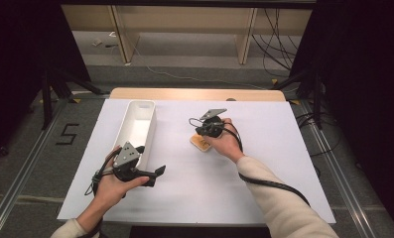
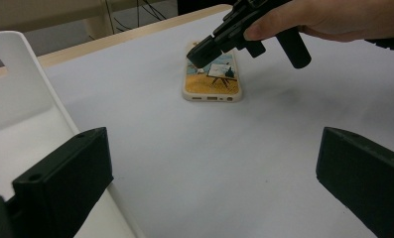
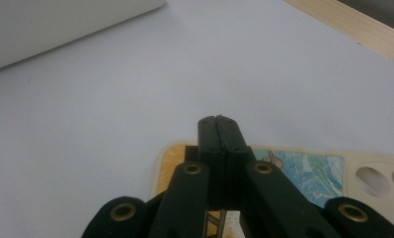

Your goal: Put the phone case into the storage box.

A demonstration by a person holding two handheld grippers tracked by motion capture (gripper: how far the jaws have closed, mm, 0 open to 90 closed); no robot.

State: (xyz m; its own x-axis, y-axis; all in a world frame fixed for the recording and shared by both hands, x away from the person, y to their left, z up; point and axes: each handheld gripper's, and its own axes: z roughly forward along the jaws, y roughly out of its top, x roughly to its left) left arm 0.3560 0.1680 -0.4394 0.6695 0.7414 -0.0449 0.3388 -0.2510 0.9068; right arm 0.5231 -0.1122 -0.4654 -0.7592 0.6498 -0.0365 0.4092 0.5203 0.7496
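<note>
Jaws of the left gripper [image 1: 157,173] are seen spread wide with nothing between them, held near the front left of the table [image 1: 284,198] just beside the near end of the white bin [image 1: 135,130]. Farther in, toward the middle of the white sheet, a phone case [image 2: 213,75] is laid flat, picture side up, with its camera holes toward one end. Over it the right gripper [image 2: 197,53] is held with its jaws pressed together, gripping nothing, the tip just above or touching the case; which cannot be told. The case is judged light, thin, slightly flexible and smooth, so it may slide when pushed. A hold across its two long raised edges, near the middle, is judged best.
</note>
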